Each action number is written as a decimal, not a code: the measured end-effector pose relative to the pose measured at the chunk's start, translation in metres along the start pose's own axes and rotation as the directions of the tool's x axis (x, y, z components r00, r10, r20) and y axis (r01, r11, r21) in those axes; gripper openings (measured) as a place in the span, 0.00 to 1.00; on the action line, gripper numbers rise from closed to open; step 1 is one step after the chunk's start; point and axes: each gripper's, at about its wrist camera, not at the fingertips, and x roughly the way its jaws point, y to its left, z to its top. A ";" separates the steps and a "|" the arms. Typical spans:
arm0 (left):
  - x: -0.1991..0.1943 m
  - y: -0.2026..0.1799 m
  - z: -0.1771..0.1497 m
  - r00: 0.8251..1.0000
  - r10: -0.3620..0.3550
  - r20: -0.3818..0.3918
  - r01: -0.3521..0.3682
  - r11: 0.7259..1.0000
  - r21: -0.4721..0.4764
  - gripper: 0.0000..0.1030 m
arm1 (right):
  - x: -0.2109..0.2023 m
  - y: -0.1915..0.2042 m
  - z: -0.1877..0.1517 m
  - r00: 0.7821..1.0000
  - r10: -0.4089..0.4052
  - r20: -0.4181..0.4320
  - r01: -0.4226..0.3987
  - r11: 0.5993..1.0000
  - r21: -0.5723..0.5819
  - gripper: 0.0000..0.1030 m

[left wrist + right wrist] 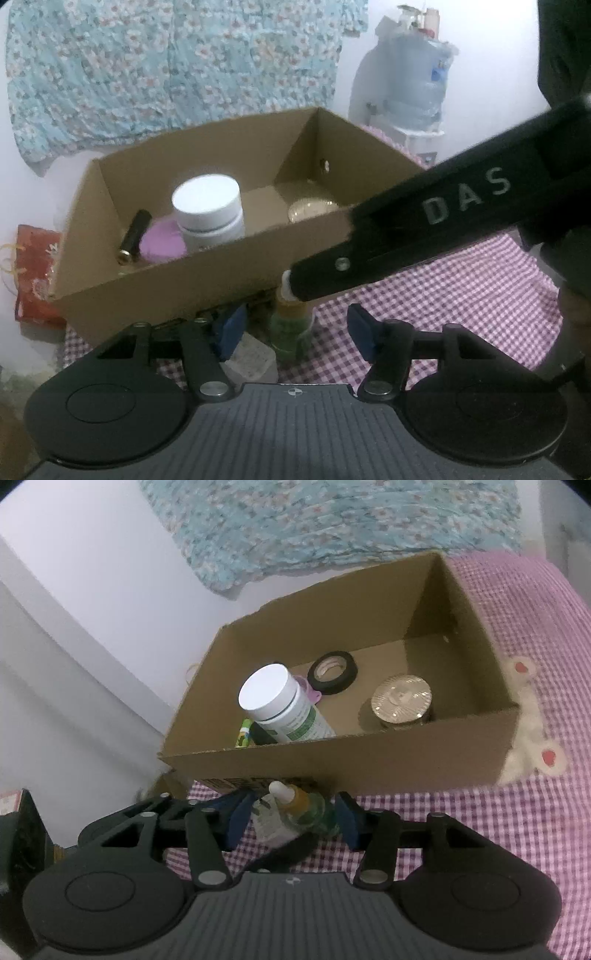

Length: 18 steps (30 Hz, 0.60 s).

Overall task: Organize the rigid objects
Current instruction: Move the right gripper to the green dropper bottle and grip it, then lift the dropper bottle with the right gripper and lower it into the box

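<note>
Right tongs (291,818) around dropper bottle (295,808)

Inside the box (369,753) — jar (402,701) right, bottle (284,709) left, tape roll (333,672) behind them.

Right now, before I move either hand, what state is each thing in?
cardboard box: open-topped, upright.
white-capped bottle: capped, leaning in the box.
silver-lidded jar: lidded, upright in the box.
tape roll: loose in the box.
black tube: lying in the box.
small bottle: capped, outside the box, between the right gripper's pads.
right gripper: apparently shut on the small bottle.
left gripper: open, gripping nothing.
</note>
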 end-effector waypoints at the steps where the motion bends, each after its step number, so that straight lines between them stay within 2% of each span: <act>1: 0.003 0.000 0.000 1.000 -0.001 -0.003 0.001 1.000 0.002 0.55 | 0.003 0.002 0.001 1.000 -0.004 -0.005 0.004 1.000 -0.011 0.49; 3: 0.008 0.001 0.000 1.000 -0.004 -0.007 0.005 1.000 0.007 0.53 | 0.009 0.003 0.003 1.000 -0.004 -0.013 0.004 1.000 -0.026 0.47; 5: 0.012 0.000 0.001 1.000 -0.004 -0.011 0.004 1.000 0.018 0.49 | 0.014 0.003 0.005 1.000 -0.003 -0.021 0.002 0.999 -0.034 0.39; 7: 0.016 -0.001 0.001 1.000 0.001 -0.018 -0.001 1.000 0.027 0.46 | 0.017 0.002 0.006 1.000 0.002 -0.030 -0.003 0.999 -0.040 0.36; 12: 0.023 -0.001 0.000 0.999 0.000 -0.042 0.001 0.999 0.035 0.33 | 0.023 0.004 0.010 0.999 0.014 -0.035 -0.016 0.998 -0.061 0.28; 14: 0.025 -0.001 0.001 0.999 -0.003 -0.047 0.005 0.999 0.038 0.31 | 0.025 0.007 0.010 0.999 0.019 -0.033 -0.021 0.997 -0.074 0.23; 18: 0.024 -0.004 0.001 0.999 0.006 -0.037 -0.004 0.999 0.045 0.30 | 0.024 0.010 0.009 1.000 0.004 -0.019 -0.006 0.995 -0.104 0.20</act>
